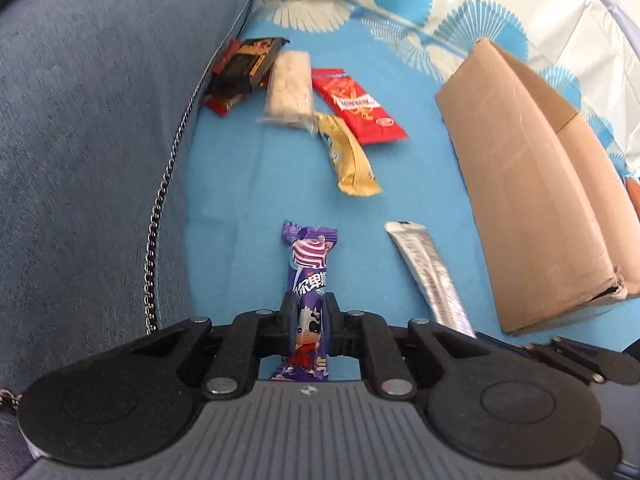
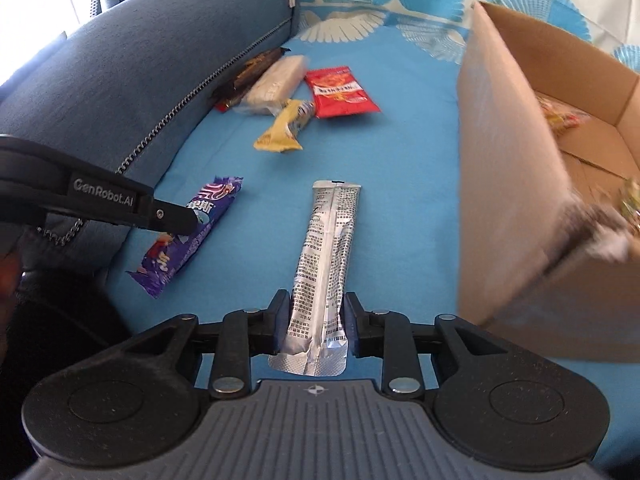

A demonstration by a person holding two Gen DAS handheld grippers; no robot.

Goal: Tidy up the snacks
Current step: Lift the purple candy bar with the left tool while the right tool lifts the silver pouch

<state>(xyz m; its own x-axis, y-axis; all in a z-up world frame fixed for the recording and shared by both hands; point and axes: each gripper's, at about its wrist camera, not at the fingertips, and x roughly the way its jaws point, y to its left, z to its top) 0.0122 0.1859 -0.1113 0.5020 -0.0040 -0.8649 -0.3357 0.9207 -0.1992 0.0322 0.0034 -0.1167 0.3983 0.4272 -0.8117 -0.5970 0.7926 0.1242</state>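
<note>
Two grippers, each clamped on one snack. Left gripper [image 1: 309,322]: pinching purple bar [image 1: 308,280] mid-length, bar on blue sheet [image 1: 240,184]. Right gripper [image 2: 316,320]: fingers against both edges of silver sachet [image 2: 324,256] (printed side up), lying flat on sheet. Remaining snacks near cushion [image 1: 92,120]: yellow bar [image 1: 348,156], red packet [image 1: 356,104], pale bar [image 1: 289,88], dark packet [image 1: 244,68]. Open box [image 2: 516,184] at right, snacks inside.
</note>
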